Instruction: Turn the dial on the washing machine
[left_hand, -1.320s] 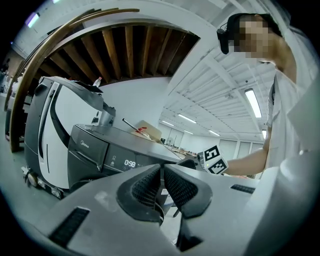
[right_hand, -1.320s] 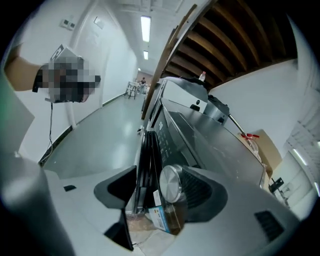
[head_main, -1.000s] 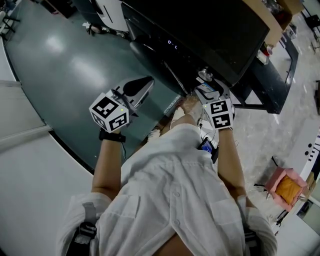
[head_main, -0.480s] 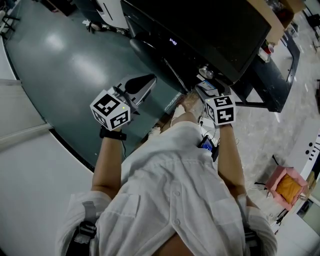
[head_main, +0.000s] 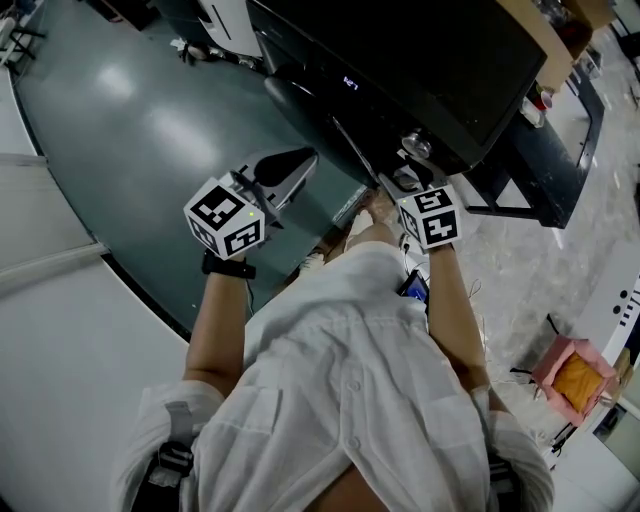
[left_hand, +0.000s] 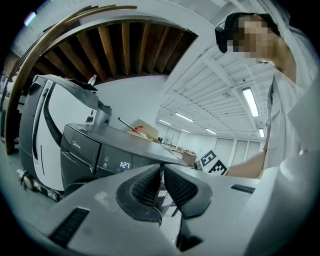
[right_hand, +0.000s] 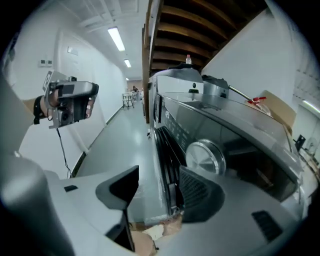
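The dark washing machine fills the top of the head view, its round silver dial on the front panel. In the right gripper view the dial lies just beyond the right pad. My right gripper is open and empty, a little short of the dial, its jaws straddling the door's edge. My left gripper is shut on nothing and held out over the floor, left of the machine. The left gripper view shows its closed jaws and the lit display.
A cardboard box lies on the machine's top. A pink bag sits on the pale floor at the right. The grey-green floor spreads left of the machine. A white appliance stands beyond it. The person's feet are close to the machine's front.
My right gripper has moved up and slightly left, closer to the dial, and its marker cube has turned. The left gripper has barely shifted.
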